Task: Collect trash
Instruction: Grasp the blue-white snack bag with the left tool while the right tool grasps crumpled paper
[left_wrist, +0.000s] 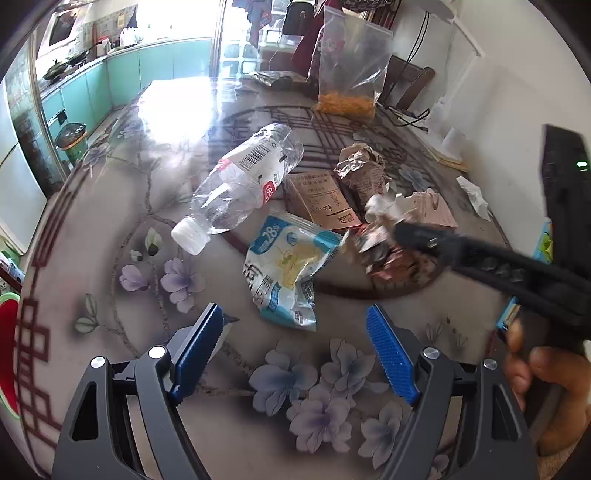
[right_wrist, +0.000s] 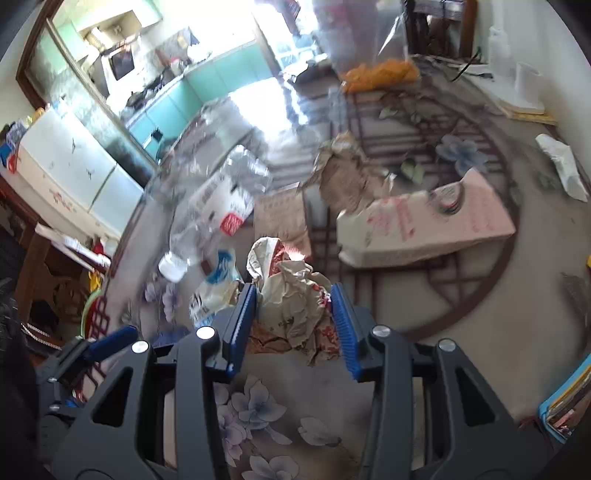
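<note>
Trash lies on a flower-patterned table (left_wrist: 92, 236). My left gripper (left_wrist: 293, 314) hovers open over bare tabletop, just short of a blue-and-white snack bag (left_wrist: 288, 266). Beyond the bag lie a crushed clear bottle (left_wrist: 243, 184), a flat brown carton (left_wrist: 321, 199) and crumpled brown paper (left_wrist: 362, 170). My right gripper (right_wrist: 293, 291) has its blue pads against both sides of a crumpled printed wrapper (right_wrist: 295, 306) resting on the table. From the left wrist view, the right gripper (left_wrist: 402, 230) reaches in from the right at that wrapper (left_wrist: 376, 254). A pink carton (right_wrist: 428, 225) lies behind it.
A tall clear zip bag (left_wrist: 351, 66) with orange contents stands at the far side. A white tissue (right_wrist: 563, 166) lies near the right wall. A person's hand (left_wrist: 546, 387) holds the right gripper. Books (right_wrist: 565, 402) sit at the table's right edge. The left gripper's blue finger (right_wrist: 114, 341) shows at lower left.
</note>
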